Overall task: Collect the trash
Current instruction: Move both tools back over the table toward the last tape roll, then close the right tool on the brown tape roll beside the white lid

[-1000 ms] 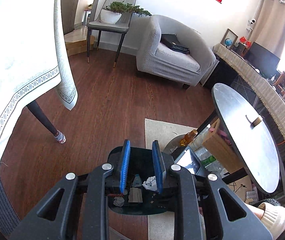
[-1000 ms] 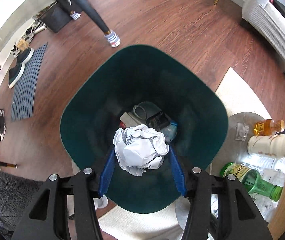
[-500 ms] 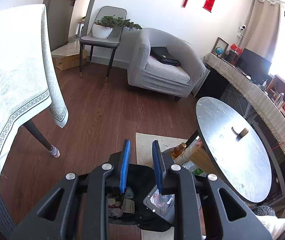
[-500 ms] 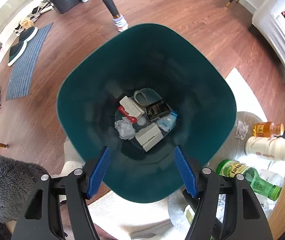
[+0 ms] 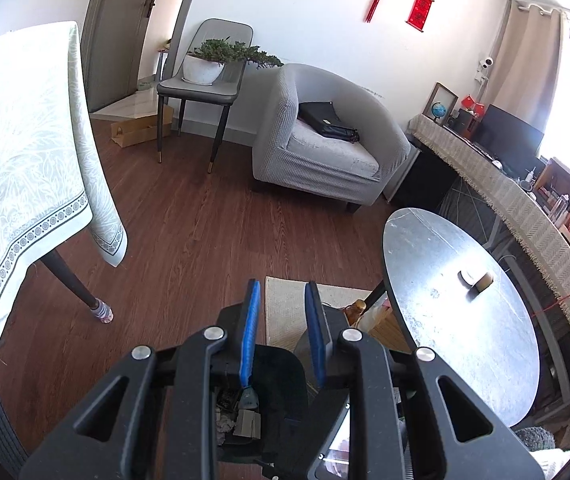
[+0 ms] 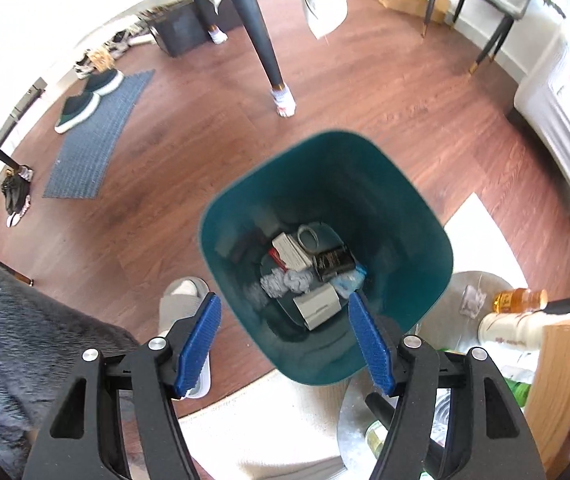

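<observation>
A dark teal trash bin (image 6: 413, 216) stands on the wood floor below my right gripper (image 6: 285, 340). That gripper is open and empty, held above the bin's near rim. Inside the bin lie crumpled white paper balls (image 6: 287, 282), small boxes and wrappers. My left gripper (image 5: 283, 336) is empty, its blue pads a narrow gap apart, held high above the bin (image 5: 281, 364). A small roll-like item (image 5: 475, 279) sits on the round grey table (image 5: 461, 320).
Bottles (image 6: 519, 300) stand on the low shelf right of the bin, on a cream rug (image 6: 481, 232). A clothed table (image 5: 21, 152) and its leg (image 6: 259, 36) stand left. A grey armchair (image 5: 325, 140) and chair with plant (image 5: 205, 76) stand behind.
My right gripper opened and let the crumpled paper drop into the bin, then rose and drew back. My left gripper also rose, so the bin sits lower in its view.
</observation>
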{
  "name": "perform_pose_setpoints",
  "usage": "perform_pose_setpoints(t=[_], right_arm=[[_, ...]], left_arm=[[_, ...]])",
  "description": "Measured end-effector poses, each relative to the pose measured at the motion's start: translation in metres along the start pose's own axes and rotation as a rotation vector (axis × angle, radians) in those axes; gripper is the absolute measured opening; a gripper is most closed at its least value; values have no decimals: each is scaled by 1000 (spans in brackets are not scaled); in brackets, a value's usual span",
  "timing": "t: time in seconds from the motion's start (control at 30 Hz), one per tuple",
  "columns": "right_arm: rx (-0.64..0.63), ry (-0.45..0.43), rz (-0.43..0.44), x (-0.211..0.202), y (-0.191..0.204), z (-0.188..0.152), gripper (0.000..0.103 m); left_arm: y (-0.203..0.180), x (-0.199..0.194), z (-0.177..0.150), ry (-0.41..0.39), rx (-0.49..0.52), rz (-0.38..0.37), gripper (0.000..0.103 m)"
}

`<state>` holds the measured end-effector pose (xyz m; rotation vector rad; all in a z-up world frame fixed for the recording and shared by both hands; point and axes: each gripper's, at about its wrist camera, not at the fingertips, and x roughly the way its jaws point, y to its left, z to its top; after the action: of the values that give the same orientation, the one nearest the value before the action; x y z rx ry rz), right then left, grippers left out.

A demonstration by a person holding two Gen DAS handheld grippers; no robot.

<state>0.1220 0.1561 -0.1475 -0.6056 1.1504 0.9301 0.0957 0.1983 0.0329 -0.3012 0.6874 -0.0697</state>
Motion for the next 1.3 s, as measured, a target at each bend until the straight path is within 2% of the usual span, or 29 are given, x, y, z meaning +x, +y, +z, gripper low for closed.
perform_pose_setpoints(t=[0.33, 0.57, 0.87, 0.97, 1.03, 1.3], right_arm=[[11, -148, 8, -71, -6, -4, 59], [74, -261, -17, -123, -35, -17, 57], [197, -410, -119, -182, -91, -54, 57], [249, -426, -151, -191, -113, -68, 57], [283, -433, -179, -197, -127, -79, 57], [398, -498, -254, -221, -179, -119, 76]], left_arm=[[-8, 4, 6, -23, 1, 22, 27], [-21, 11, 9, -39, -11, 20, 38], [-50, 26, 11, -43, 4, 1, 48], [-66, 33, 7, -60, 60, 20, 55], [-75, 38, 5, -67, 75, -4, 57], [-111, 63, 2, -49, 94, -57, 66]])
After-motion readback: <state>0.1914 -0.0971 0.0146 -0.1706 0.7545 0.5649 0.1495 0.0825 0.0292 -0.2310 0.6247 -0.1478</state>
